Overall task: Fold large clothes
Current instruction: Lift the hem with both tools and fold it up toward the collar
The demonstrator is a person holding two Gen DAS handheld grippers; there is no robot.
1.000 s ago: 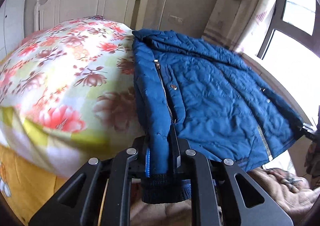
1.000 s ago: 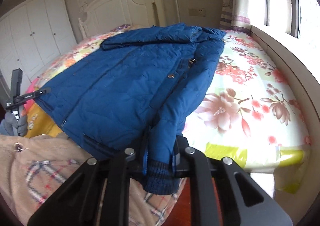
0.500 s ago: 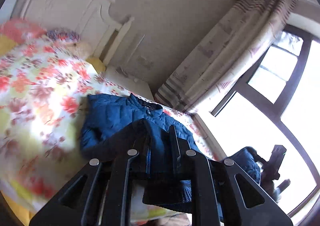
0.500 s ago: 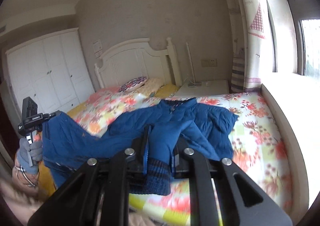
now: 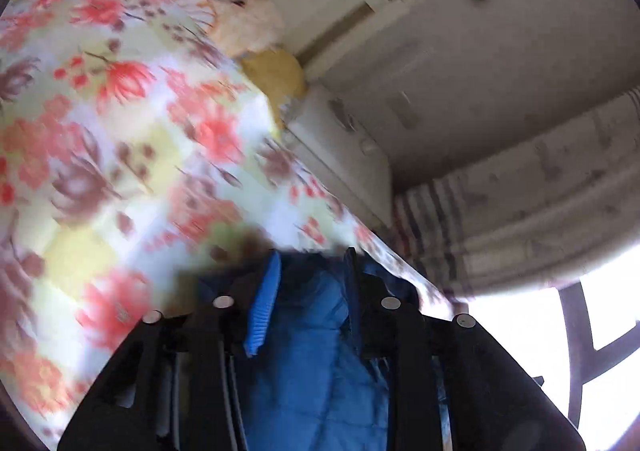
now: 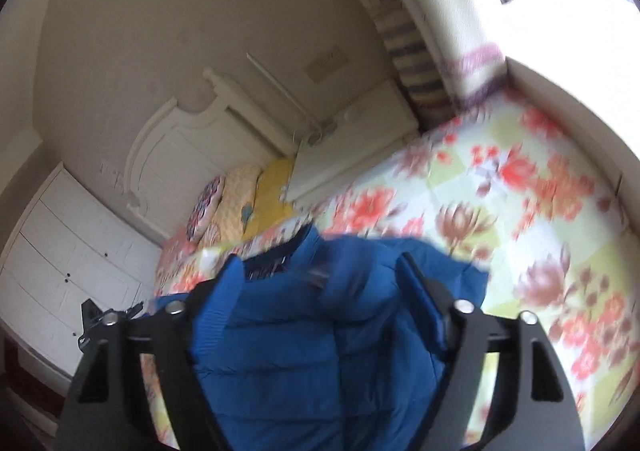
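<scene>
Bedroom, floral bedspread (image 6: 520, 187) stretching below both tools — blue quilted jacket (image 6: 320, 331) filling the wide-apart right gripper (image 6: 320, 283) and lying between the left gripper (image 5: 310, 283) fingers, clamp undeterminable; releasing both ends level is keeping the fold square.

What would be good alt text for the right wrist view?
A blue jacket fills the gap between the fingers of the right tool, above a floral bed. Behind are a white headboard, pillows and a wardrobe; the picture is blurred.
</scene>
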